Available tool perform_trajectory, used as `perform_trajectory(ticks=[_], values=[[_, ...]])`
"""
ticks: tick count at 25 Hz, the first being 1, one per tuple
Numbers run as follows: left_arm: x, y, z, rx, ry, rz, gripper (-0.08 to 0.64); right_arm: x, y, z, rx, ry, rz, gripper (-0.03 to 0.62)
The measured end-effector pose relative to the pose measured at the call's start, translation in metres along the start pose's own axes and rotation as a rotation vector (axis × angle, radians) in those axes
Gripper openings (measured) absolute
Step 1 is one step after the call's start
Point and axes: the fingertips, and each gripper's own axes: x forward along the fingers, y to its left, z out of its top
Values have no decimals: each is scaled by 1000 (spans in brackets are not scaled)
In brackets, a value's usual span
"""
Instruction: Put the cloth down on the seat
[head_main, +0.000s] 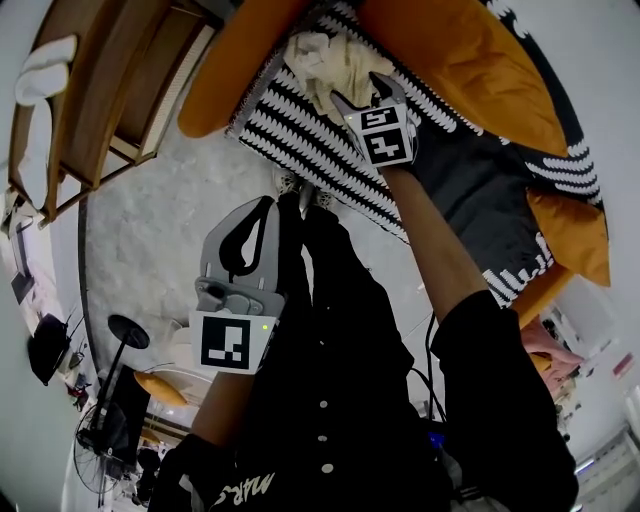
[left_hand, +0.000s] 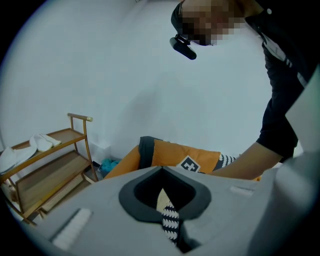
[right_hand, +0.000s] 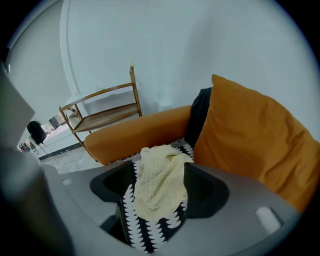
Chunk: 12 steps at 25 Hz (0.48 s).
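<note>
A crumpled cream cloth (head_main: 325, 62) (right_hand: 160, 182) lies on the black-and-white patterned seat (head_main: 300, 140) of an orange sofa. My right gripper (head_main: 365, 95) (right_hand: 159, 187) is right at it, open, one jaw on each side of the cloth and neither pressing it. The seat's pattern shows in the gap below the cloth. My left gripper (head_main: 267, 205) (left_hand: 167, 202) hangs lower over the floor, away from the sofa, shut and empty. The left gripper view shows a strip of the patterned seat through its slit.
A big orange cushion (head_main: 460, 60) (right_hand: 250, 140) leans at the seat's back, right of the cloth. The orange armrest (head_main: 230, 70) (right_hand: 135, 132) borders the seat on the left. A wooden shelf rack (head_main: 110, 90) (left_hand: 45, 170) stands beyond, white cloths on top. A fan (head_main: 100, 450) stands on the floor.
</note>
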Motion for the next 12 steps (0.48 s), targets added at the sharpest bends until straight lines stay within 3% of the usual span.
perform_trajectory(ticks=[6, 12], values=[[-3, -5, 12, 10, -14, -17, 0, -21, 12, 7, -10, -14, 25, 344], [-10, -11, 42, 53, -71, -43, 0, -64, 31, 32, -18, -75, 58, 269]])
